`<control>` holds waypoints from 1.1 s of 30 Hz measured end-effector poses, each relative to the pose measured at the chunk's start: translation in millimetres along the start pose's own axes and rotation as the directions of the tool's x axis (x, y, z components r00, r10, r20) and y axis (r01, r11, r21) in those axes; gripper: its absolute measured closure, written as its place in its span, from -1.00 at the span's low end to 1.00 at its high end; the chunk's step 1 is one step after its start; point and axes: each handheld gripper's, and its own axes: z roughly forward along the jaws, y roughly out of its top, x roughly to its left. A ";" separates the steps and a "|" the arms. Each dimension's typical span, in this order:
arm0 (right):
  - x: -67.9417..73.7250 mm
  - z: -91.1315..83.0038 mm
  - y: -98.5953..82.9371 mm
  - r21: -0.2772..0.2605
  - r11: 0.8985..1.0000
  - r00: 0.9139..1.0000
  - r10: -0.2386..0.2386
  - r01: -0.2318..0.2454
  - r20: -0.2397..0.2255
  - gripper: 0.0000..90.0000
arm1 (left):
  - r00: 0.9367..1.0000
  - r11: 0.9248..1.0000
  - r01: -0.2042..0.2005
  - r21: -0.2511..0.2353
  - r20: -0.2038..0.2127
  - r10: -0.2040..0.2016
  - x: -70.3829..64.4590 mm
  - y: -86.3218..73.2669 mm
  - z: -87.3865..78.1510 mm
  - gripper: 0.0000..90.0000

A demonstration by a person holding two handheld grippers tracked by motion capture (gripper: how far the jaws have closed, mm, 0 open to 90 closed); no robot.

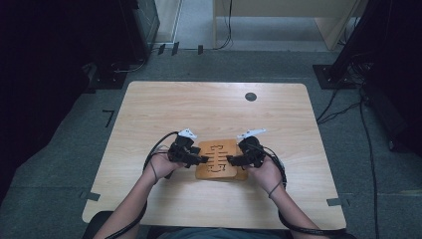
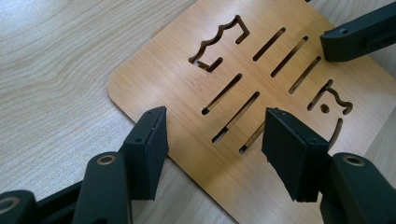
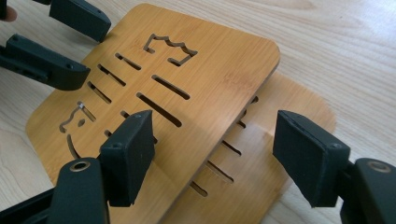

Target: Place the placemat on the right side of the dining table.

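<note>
1. Left gripper (image 1: 199, 160): our jaws spread, straddling the near corner of the bamboo board (image 2: 196, 88), gripping nothing
2. Board lies flat near the front middle of the surface (image 1: 164, 107), between both grippers; its slots and cut-outs could snag a jaw tip
3. Right gripper (image 1: 234, 160): jaws spread over the opposite edge; uneven closing might skid or tip the board
4. Far off, a dark round hole (image 1: 251, 96); nothing blocks us

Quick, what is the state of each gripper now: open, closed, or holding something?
Left gripper: open, jaws apart over the wooden board, holding nothing.
Right gripper: open, jaws apart over the same board, holding nothing.
</note>
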 end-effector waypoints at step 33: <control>1.2 10.4 23.2 0.185 0.953 0.967 0.251 -0.239 -0.046 -0.10 | 1.000 1.000 -0.009 -0.009 -0.013 0.008 -1.9 0.9 2.5 -0.16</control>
